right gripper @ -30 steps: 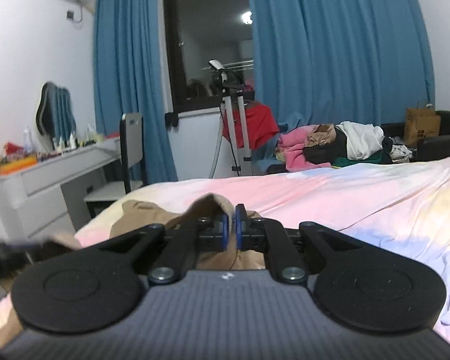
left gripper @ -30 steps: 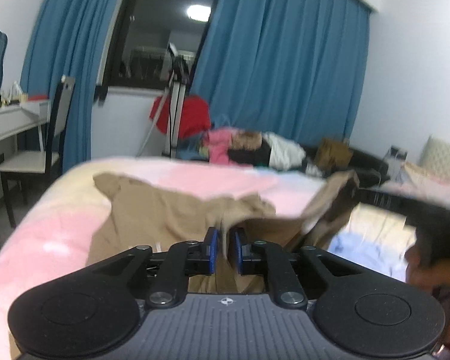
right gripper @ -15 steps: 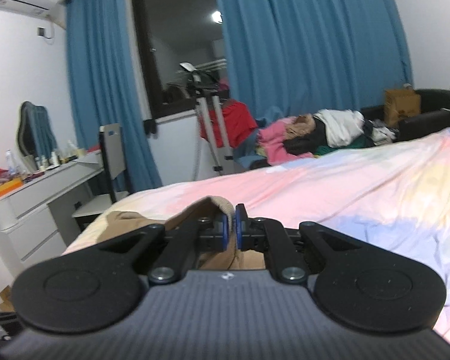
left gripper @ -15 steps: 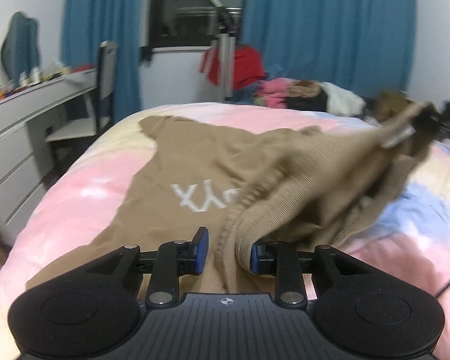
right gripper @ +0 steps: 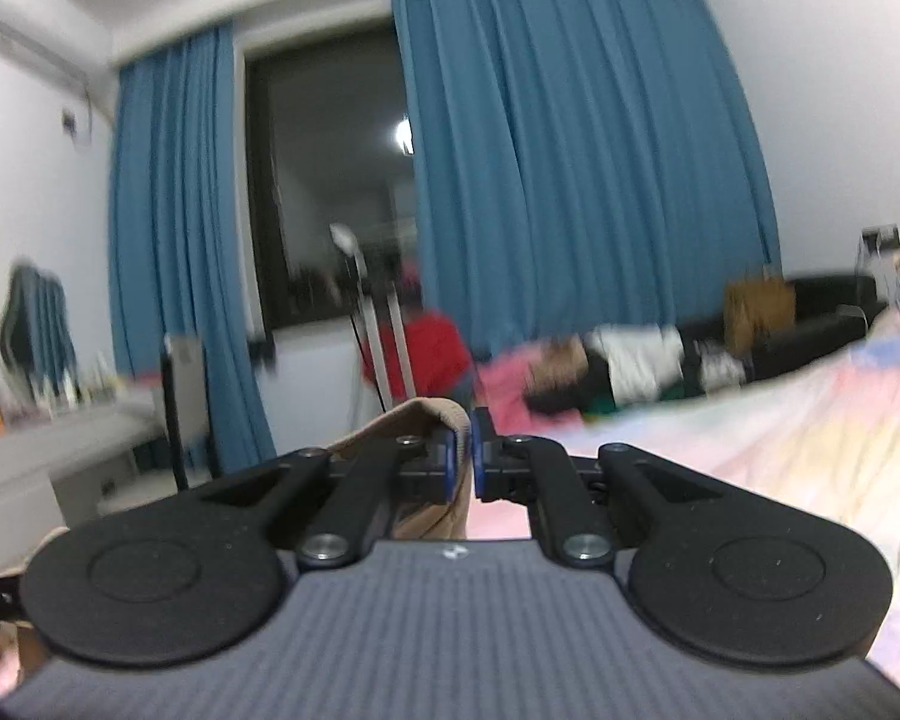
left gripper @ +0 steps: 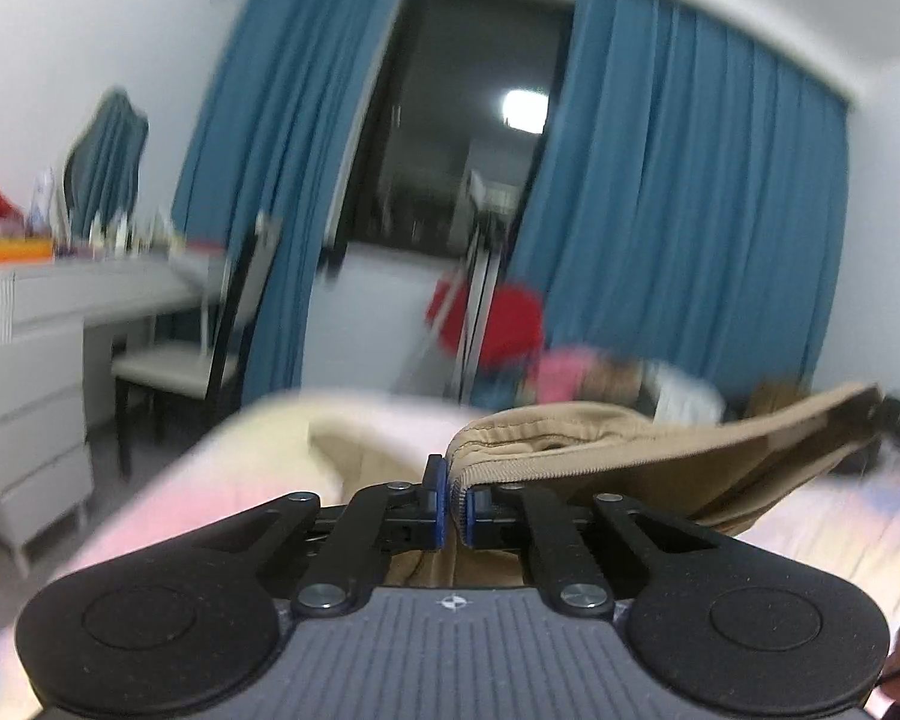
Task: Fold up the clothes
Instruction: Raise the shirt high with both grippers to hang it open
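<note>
Tan top (left gripper: 660, 456) is pinched at the hem in both our left gripper (left gripper: 455, 504) and right gripper (right gripper: 462, 461), stretched taut over the bed (right gripper: 780, 420); thin bite, a tug could slip it

The left gripper (left gripper: 455, 501) pinches the ribbed edge of a tan garment (left gripper: 630, 450), its blue-padded fingers closed on the fabric. The cloth stretches away to the right, lifted above a bed with a pastel cover (left gripper: 210, 498). Behind stand blue curtains (left gripper: 678, 228) (blurred), a dark window (left gripper: 450, 138) and a white desk (left gripper: 60, 312).
</note>
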Action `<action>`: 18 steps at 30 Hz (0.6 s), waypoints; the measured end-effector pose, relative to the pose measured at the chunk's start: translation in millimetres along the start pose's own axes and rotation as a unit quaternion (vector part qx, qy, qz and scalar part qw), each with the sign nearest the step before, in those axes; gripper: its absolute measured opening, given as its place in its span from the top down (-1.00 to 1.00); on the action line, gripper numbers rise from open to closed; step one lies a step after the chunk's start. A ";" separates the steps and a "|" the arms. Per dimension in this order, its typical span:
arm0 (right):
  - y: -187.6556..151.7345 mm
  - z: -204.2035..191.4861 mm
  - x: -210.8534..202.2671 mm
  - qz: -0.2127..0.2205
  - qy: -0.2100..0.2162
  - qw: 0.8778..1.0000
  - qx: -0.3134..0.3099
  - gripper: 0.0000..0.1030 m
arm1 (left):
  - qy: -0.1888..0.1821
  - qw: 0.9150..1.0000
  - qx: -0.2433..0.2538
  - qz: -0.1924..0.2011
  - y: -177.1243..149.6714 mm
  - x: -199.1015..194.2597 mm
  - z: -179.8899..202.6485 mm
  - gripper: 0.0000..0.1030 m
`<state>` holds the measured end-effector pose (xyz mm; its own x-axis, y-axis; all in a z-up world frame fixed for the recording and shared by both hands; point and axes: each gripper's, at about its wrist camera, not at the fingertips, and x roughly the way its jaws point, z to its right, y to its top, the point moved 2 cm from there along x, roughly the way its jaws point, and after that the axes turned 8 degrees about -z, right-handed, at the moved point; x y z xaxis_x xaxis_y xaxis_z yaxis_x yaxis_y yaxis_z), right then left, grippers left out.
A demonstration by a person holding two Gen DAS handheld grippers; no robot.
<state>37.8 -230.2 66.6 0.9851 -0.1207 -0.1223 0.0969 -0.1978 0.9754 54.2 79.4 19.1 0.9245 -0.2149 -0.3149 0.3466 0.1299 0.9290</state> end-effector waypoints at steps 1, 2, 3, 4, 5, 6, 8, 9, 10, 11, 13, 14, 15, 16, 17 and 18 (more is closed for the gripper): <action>14.9 -3.5 -6.2 0.016 0.006 1.000 0.000 0.84 | -0.004 1.000 -0.006 0.024 15.9 -13.1 0.5 0.89; 29.7 -7.0 -12.4 0.032 0.011 0.999 -0.001 0.84 | -0.008 0.999 -0.013 0.044 33.8 -25.0 1.0 0.89; 44.6 -10.5 -18.7 0.047 0.017 0.999 -0.001 0.84 | -0.012 0.998 -0.020 0.064 51.9 -36.9 1.5 0.89; 59.4 -14.1 -25.0 0.063 0.023 0.998 -0.002 0.84 | -0.015 0.996 -0.024 0.083 72.3 -48.4 2.5 0.89; 74.3 -17.6 -31.3 0.079 0.029 0.996 -0.002 0.84 | -0.019 0.994 -0.028 0.102 92.8 -59.8 3.5 0.89; 89.1 -21.1 -37.6 0.095 0.034 0.995 -0.003 0.84 | -0.023 0.992 -0.032 0.118 113.8 -72.2 5.4 0.89; 121.6 -27.0 -50.6 0.117 0.047 0.992 -0.003 0.84 | -0.030 0.988 -0.024 0.147 153.0 -95.8 12.6 0.89; 139.8 -29.2 -57.4 0.121 0.053 0.991 -0.001 0.84 | -0.033 0.986 -0.020 0.161 172.5 -107.7 16.3 0.89; 160.8 -30.9 -65.9 0.123 0.061 0.991 0.002 0.84 | -0.036 0.984 -0.016 0.175 192.0 -119.6 19.9 0.89; 177.8 -30.6 -73.2 0.123 0.067 0.990 0.006 0.84 | -0.040 0.982 -0.012 0.184 207.7 -131.3 24.9 0.89; 210.9 -28.0 -88.9 0.124 0.080 0.989 0.017 0.84 | -0.049 0.978 -0.003 0.201 238.6 -154.7 35.1 0.88; 223.9 -27.1 -98.7 0.129 0.086 0.988 0.022 0.84 | -0.053 0.976 0.001 0.210 254.0 -166.4 40.1 0.88; 235.5 -27.0 -109.4 0.136 0.089 0.986 0.024 0.84 | -0.060 0.975 0.007 0.215 268.4 -177.5 45.8 0.88; 247.0 -26.5 -121.3 0.145 0.091 0.985 0.022 0.84 | -0.067 0.973 0.013 0.220 281.4 -188.4 52.1 0.87; 258.5 -25.8 -133.5 0.154 0.092 0.984 0.019 0.83 | -0.073 0.972 0.017 0.225 291.7 -199.1 57.5 0.87; 269.3 -25.2 -145.1 0.163 0.095 0.982 0.017 0.83 | -0.078 0.970 0.021 0.229 302.0 -209.8 62.8 0.87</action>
<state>-75.4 -241.5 351.7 0.9722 -0.0001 0.2341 -0.2288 -0.2116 0.9502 -45.1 102.9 377.9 0.9433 -0.2887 0.1639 -0.1050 0.2086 0.9723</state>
